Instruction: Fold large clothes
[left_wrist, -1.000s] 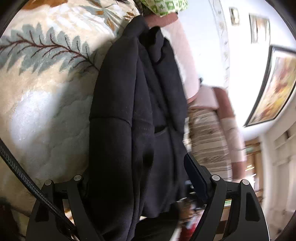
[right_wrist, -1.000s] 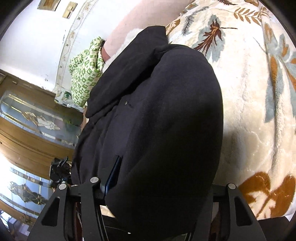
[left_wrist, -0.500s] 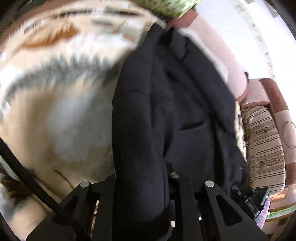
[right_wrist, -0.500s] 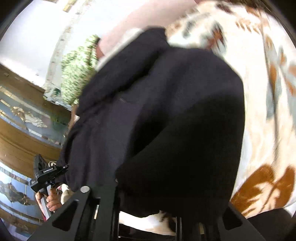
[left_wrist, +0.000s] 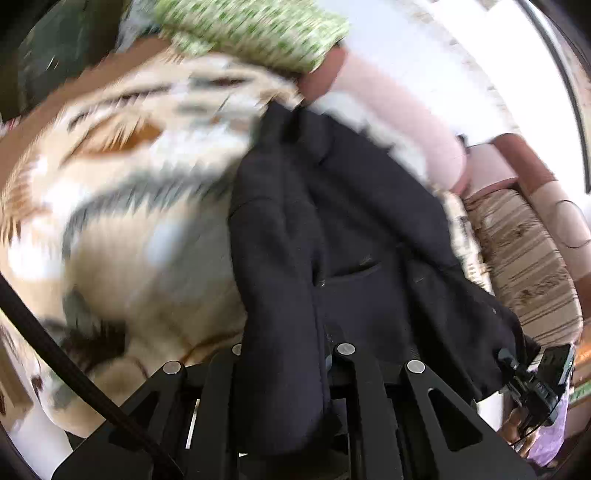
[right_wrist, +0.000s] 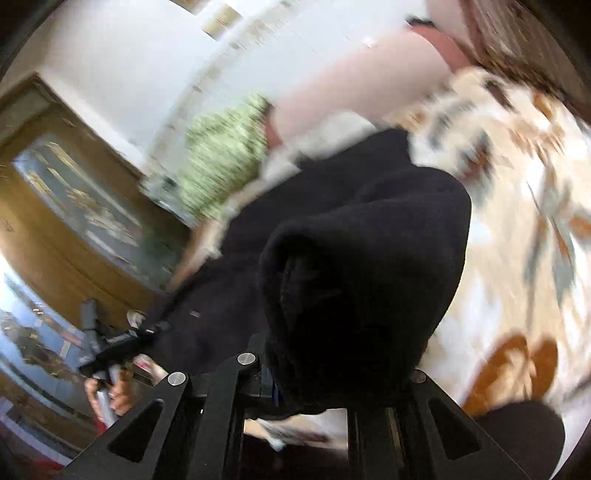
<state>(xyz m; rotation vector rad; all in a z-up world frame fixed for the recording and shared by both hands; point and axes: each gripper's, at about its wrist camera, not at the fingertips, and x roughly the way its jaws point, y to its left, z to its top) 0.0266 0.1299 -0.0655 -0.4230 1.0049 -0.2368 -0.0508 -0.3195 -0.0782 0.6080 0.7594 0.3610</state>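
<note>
A large black coat (left_wrist: 332, 229) lies stretched over a cream leaf-patterned blanket (left_wrist: 140, 236). My left gripper (left_wrist: 286, 354) is shut on a thick fold of the coat's near edge. My right gripper (right_wrist: 328, 365) is shut on the other end of the coat (right_wrist: 354, 266), whose bunched fold hides its fingertips. The right gripper also shows in the left wrist view (left_wrist: 535, 373) at the coat's far corner. The left gripper shows in the right wrist view (right_wrist: 118, 341) with the person's hand under it. Both views are blurred by motion.
A green patterned cloth (left_wrist: 251, 33) lies at the head of the blanket by a pink headboard (left_wrist: 399, 103). A striped sofa (left_wrist: 524, 258) stands to the right. A wooden door with glass panels (right_wrist: 74, 206) is on the right wrist view's left.
Both grippers have closed on the coat's edge, having been open around it a second ago. Both have pulled back, lifting the coat's near edge, and the views have swung.
</note>
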